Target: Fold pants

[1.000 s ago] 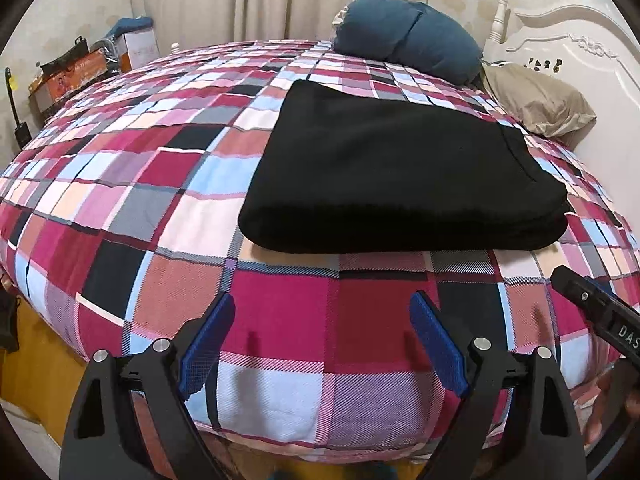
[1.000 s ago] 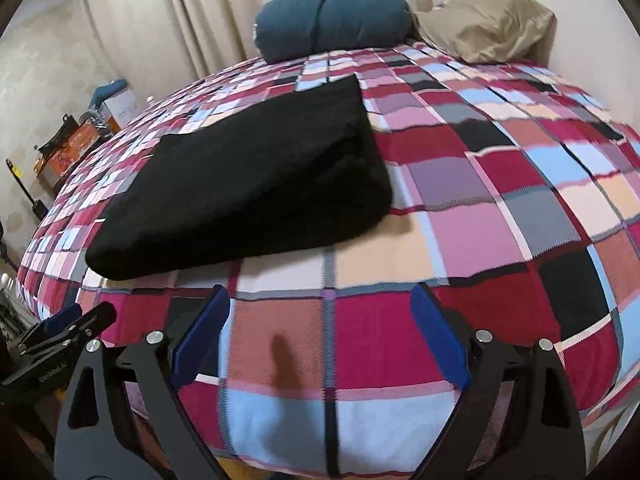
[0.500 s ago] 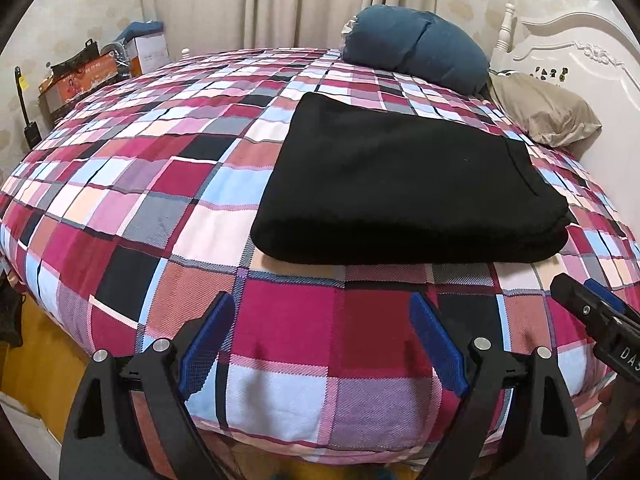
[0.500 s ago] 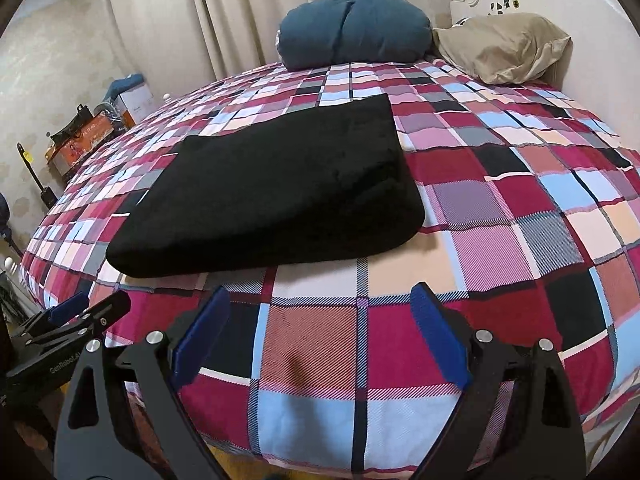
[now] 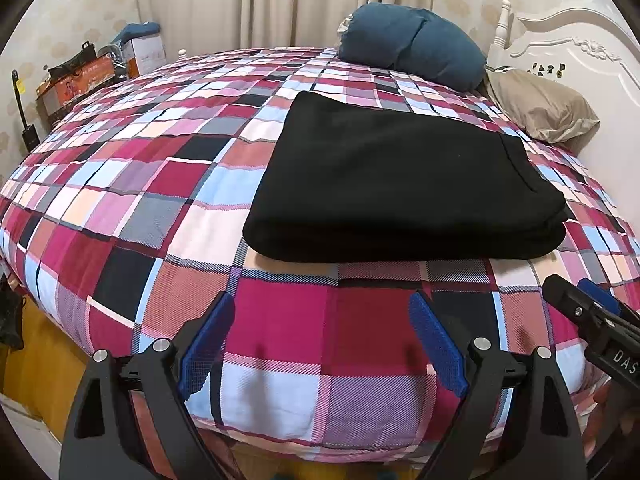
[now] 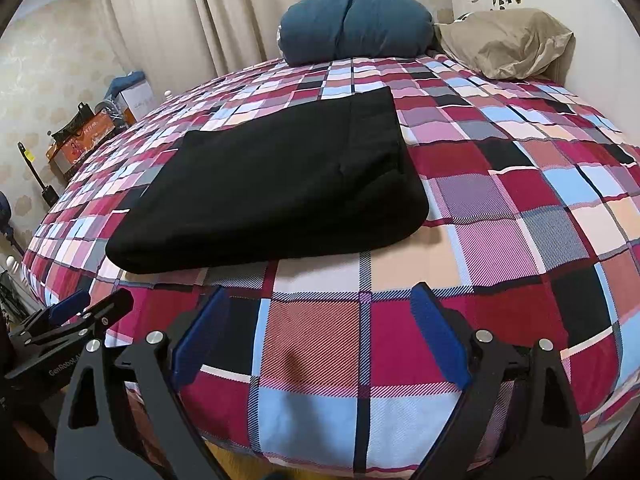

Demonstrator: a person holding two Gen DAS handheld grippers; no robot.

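Observation:
Black pants (image 5: 396,176) lie folded into a thick flat rectangle on the plaid bed; they also show in the right wrist view (image 6: 276,188). My left gripper (image 5: 320,340) is open and empty, held over the bed's near edge, short of the pants. My right gripper (image 6: 320,328) is open and empty, also short of the pants. The right gripper's tip shows at the right edge of the left wrist view (image 5: 588,316), and the left gripper at the lower left of the right wrist view (image 6: 76,320).
The plaid bedspread (image 5: 140,200) covers the bed. A blue cushion (image 5: 412,44) and a tan pillow (image 5: 540,104) lie at the far end by the white headboard (image 5: 580,48). Boxes and bags (image 5: 80,76) stand by the far left wall. Curtains hang behind.
Both grippers have pulled back and risen slightly from the bed; the pants look a little farther off and have not moved. Both jaws stay open.

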